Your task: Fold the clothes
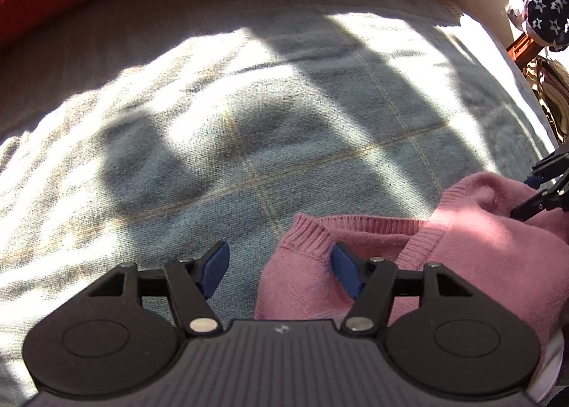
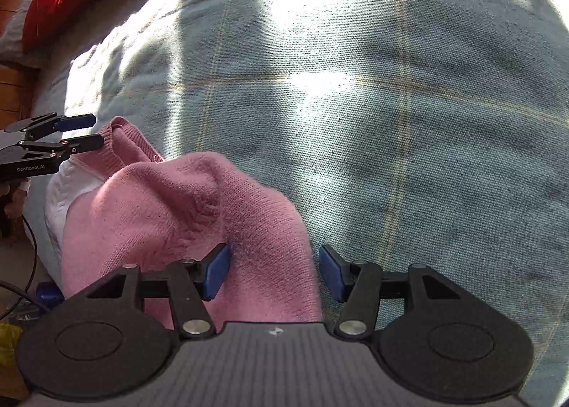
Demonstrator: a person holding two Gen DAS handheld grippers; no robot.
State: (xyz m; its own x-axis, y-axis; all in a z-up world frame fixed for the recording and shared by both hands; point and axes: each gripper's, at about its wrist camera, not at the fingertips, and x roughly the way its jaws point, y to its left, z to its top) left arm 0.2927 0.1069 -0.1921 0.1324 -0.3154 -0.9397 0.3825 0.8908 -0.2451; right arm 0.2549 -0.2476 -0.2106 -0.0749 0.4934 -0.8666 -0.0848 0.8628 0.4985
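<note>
Right wrist view, "GenRobot.AI" on left claw (image 2: 89, 131), pink sweater (image 2: 199, 215)

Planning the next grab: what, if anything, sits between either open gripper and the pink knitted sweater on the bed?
Nothing visible. The left gripper hangs open over the pink knitted sweater's ribbed hem, the right gripper open over its bunched fold; only the grey-green checked blanket lies beyond.

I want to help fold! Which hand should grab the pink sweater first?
Probably the right. The right hand-held gripper is open with a fold of the pink sweater between its pads. The left hand-held gripper only meets the ribbed edge.
</note>
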